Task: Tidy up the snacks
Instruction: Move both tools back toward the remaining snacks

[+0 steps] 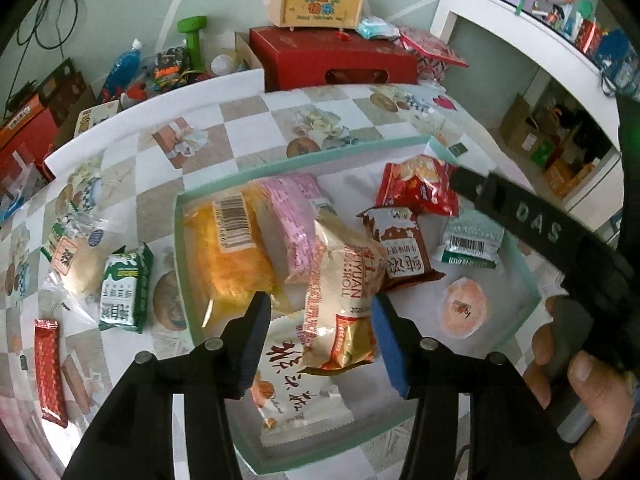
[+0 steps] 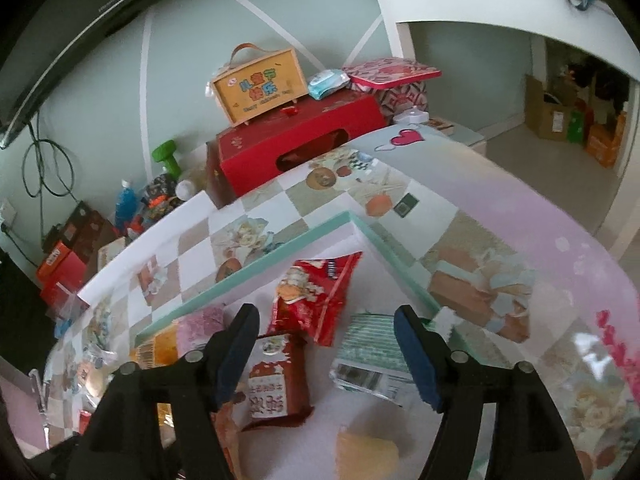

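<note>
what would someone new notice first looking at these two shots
First comes the green-rimmed tray on the checked tablecloth, crowded with snack packets, with the left gripper open over a cream and gold packet. The right gripper hangs open over the tray's far corner, near a red packet. Behind the table, a red box carries a small yellow case with a handle.

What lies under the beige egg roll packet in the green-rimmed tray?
The beige egg roll packet rests across a white packet with brown lettering and overlaps the pink packet. Whatever lies directly beneath its middle is covered.
</note>
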Motion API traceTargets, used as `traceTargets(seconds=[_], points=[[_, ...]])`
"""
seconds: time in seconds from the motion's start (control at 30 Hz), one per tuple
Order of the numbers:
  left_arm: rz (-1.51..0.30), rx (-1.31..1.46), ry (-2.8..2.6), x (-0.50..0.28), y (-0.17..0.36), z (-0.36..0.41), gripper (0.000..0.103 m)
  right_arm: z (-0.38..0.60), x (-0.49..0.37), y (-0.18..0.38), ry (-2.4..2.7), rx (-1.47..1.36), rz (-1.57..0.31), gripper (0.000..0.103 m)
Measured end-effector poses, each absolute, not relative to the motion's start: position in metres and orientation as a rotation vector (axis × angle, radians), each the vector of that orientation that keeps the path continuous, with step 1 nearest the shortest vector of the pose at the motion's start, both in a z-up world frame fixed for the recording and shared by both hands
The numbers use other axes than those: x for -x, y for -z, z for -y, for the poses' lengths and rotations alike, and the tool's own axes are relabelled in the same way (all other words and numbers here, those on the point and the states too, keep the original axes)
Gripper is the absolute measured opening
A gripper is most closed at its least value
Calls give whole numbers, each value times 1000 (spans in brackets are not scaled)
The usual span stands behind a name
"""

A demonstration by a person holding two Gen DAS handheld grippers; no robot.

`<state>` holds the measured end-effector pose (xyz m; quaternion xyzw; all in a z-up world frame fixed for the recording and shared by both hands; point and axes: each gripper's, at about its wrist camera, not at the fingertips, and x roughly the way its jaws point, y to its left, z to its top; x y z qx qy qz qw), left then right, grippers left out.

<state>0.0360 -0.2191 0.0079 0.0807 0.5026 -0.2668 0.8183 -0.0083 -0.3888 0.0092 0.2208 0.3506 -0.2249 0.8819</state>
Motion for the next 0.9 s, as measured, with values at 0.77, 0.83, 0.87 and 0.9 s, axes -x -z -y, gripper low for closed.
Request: traceTargets(seconds=[0.77,0.83,0.87,0.9], points=[[-1121,119,309,-85,-2,128,82,347,1,-7,442,-381,-860,94],[-1116,109,293,-86,-2,125,88,343,2,-10,436,-372,-853,94],[-1111,103,285,-86,-2,124,90,342,2,-11,434,-371,-850,94],[-1102,95,276,-86,-2,123,90,341,3,-12,432,-371,-845,94]])
